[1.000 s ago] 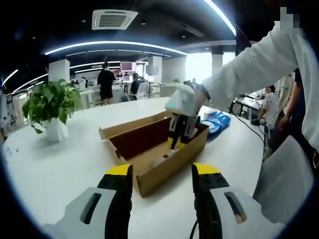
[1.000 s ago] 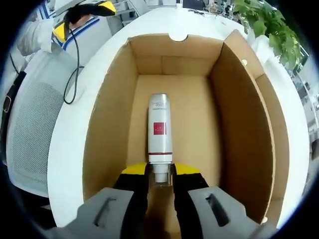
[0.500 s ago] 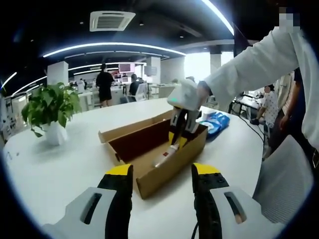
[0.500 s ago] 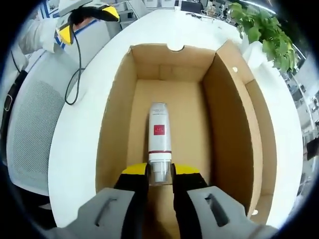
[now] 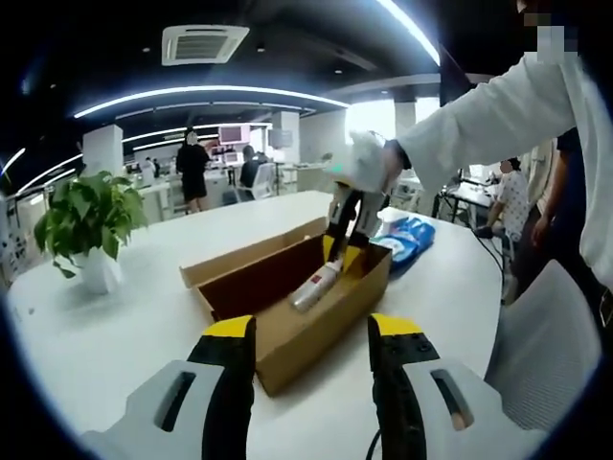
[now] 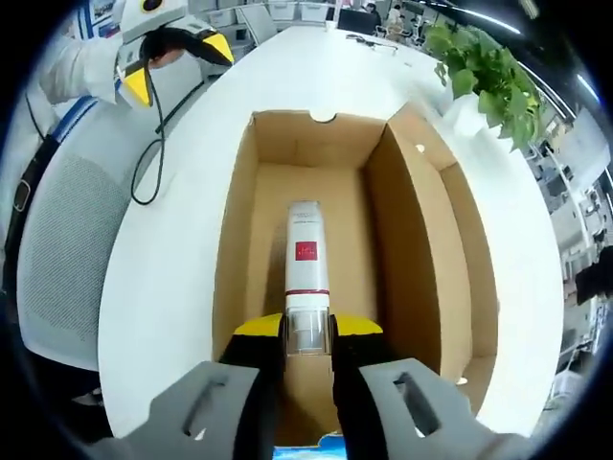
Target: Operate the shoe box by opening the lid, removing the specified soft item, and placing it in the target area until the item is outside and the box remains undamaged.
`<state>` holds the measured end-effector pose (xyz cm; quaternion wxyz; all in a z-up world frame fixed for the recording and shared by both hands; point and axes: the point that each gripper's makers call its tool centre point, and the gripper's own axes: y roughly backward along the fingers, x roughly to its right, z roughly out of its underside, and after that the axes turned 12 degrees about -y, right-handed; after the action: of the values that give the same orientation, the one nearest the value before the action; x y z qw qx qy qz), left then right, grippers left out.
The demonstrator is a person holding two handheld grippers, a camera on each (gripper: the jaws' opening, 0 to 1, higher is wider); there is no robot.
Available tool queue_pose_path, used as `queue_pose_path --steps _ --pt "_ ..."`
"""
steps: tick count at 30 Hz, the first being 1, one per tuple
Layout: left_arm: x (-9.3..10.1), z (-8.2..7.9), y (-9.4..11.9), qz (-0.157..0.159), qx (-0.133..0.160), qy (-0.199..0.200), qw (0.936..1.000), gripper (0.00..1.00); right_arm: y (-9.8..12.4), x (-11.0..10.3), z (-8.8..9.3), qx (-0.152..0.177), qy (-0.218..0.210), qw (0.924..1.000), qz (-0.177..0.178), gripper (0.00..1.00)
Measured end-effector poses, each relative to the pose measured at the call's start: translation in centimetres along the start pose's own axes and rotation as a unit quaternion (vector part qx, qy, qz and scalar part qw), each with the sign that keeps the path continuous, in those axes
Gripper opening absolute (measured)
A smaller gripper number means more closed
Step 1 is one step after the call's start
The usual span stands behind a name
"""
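Observation:
An open brown cardboard shoe box (image 5: 287,326) lies on the white table (image 5: 115,335), its lid folded back. My right gripper (image 6: 308,331) is shut on the clear cap end of a white tube with a red label (image 6: 305,264), which hangs slanted above the box floor (image 6: 268,211). In the left gripper view that tube (image 5: 312,286) tilts down from the right gripper (image 5: 337,251) over the box's far end. Short of the box's near corner, my left gripper (image 5: 311,331) is open with nothing between its yellow-tipped jaws. It also shows as the left gripper (image 6: 182,43), off the table's edge.
A potted green plant (image 5: 81,216) stands on the table left of the box. A blue packet (image 5: 407,235) lies beyond the box's far end. A grey mesh chair (image 5: 546,355) is at the table's edge. People stand in the office behind.
My right gripper has risen with the tube, lifting it off the box floor; the box looks smaller below it. The left gripper has stayed open and nearly still.

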<state>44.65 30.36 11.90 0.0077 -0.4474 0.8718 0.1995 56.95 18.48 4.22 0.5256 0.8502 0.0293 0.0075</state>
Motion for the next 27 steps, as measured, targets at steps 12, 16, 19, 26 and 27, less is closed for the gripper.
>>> queue_pose_path --steps 12,16,19,26,27 --pt "0.2 -0.6 -1.1 0.018 -0.006 -0.015 0.9997 0.47 3.0 -0.9 -0.4 0.010 0.007 0.9998 0.017 0.14" --pt "0.2 -1.0 -1.9 0.033 -0.016 -0.031 0.9989 0.47 3.9 -1.7 -0.7 0.011 0.014 0.9997 0.018 0.14" --pt "0.4 -1.4 -2.8 0.045 -0.020 -0.041 0.9980 0.47 4.6 -2.4 -1.1 0.014 0.020 0.9996 0.018 0.14" --pt "1.0 -3.1 -5.1 0.081 -0.035 -0.087 0.9923 0.46 6.1 -3.9 -2.0 0.027 0.033 0.9990 0.013 0.14" --pt "1.1 -3.3 -5.2 0.085 -0.035 -0.092 0.9915 0.46 6.2 -4.0 -2.0 0.027 0.034 0.9990 0.013 0.14"
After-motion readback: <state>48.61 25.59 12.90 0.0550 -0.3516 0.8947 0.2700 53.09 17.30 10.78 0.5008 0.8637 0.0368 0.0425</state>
